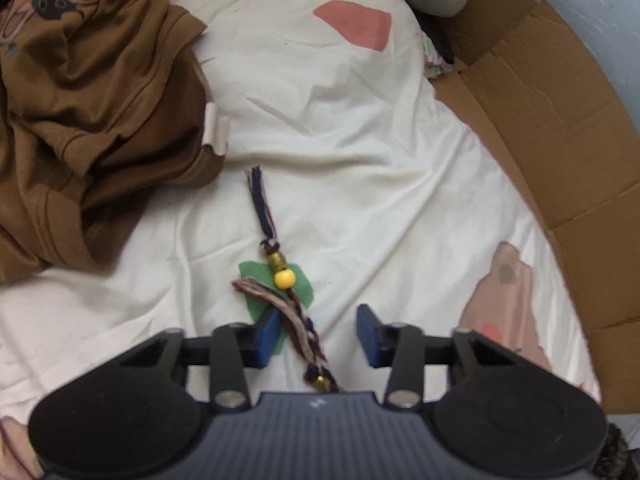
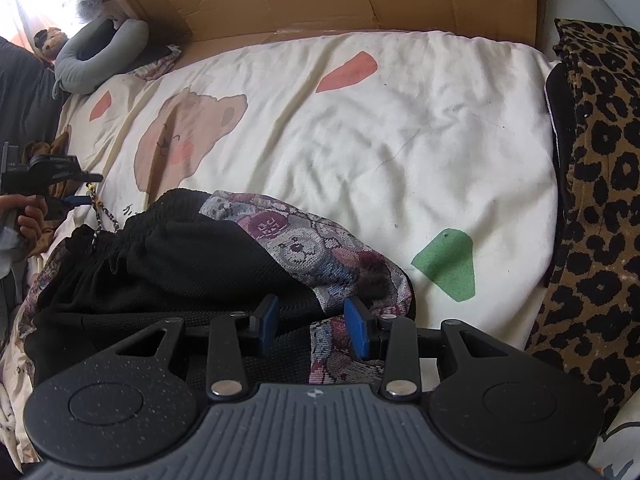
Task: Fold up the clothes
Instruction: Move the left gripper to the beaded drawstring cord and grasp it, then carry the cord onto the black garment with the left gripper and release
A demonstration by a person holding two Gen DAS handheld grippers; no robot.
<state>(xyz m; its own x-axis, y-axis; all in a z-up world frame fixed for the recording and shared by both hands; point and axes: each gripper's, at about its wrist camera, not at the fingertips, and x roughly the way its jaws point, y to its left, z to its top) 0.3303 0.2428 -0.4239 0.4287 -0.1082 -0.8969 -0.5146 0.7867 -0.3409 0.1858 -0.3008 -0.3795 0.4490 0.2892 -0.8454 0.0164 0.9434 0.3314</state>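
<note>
The left gripper point(image 1: 318, 336) stands apart around the braided drawstring point(image 1: 298, 320), not pinching it, while the right gripper point(image 2: 312, 328) (jaws half apart) hovers over the black shorts point(image 2: 168, 268), probably to straighten them.

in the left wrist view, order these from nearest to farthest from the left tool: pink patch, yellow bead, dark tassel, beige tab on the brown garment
From the left tool:
1. yellow bead, just ahead on the cord
2. dark tassel, further up the cord
3. beige tab, left, at the brown garment edge
4. pink patch, far end of the sheet

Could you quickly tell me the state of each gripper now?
Left gripper: open, braided cord between its jaws, not pinched.
Right gripper: open over the black garment.
</note>
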